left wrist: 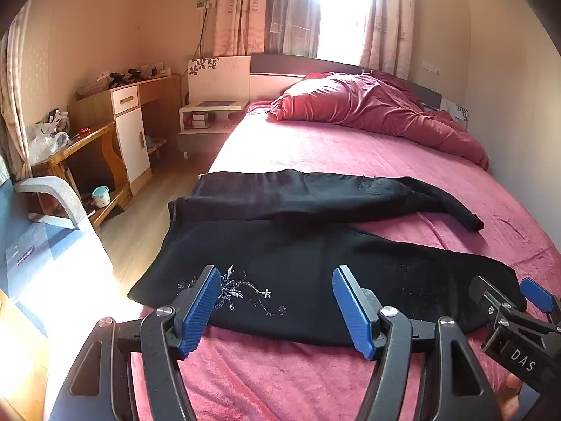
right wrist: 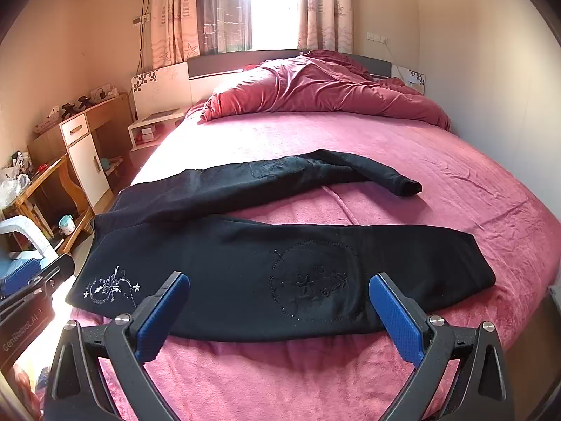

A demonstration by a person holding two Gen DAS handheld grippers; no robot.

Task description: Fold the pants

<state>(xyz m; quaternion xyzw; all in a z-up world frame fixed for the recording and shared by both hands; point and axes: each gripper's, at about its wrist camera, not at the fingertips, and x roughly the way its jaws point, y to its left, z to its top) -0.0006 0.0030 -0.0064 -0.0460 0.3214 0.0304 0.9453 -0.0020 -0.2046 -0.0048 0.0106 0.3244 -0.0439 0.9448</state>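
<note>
The left gripper (left wrist: 277, 301) hovers with its blue pads spread wide and nothing between them, just above the near edge of the black pants (left wrist: 315, 263) beside the pale flower embroidery (left wrist: 242, 291). The right gripper (right wrist: 280, 312) is likewise wide open and empty, poised over the knee patch (right wrist: 315, 284) stitched into the nearer leg. The pants lie spread across the pink bedspread (right wrist: 350, 133), waistband at the bed's left edge, legs running to the right and parted, the farther leg bent near its cuff (right wrist: 410, 186). The step in hand appears to be the first fold, laying one leg over the other; to do it well, each gripper should pinch the near edge of the nearer leg, one near the waistband and one toward the hem, lift together and carry it evenly across so the seams align without dragging the bedspread. Straightening the far leg first would help. Readable writing: "DAS" on the right gripper's body in the left view, and "GenRobot.AI" on the left gripper's body in the right view.
</note>
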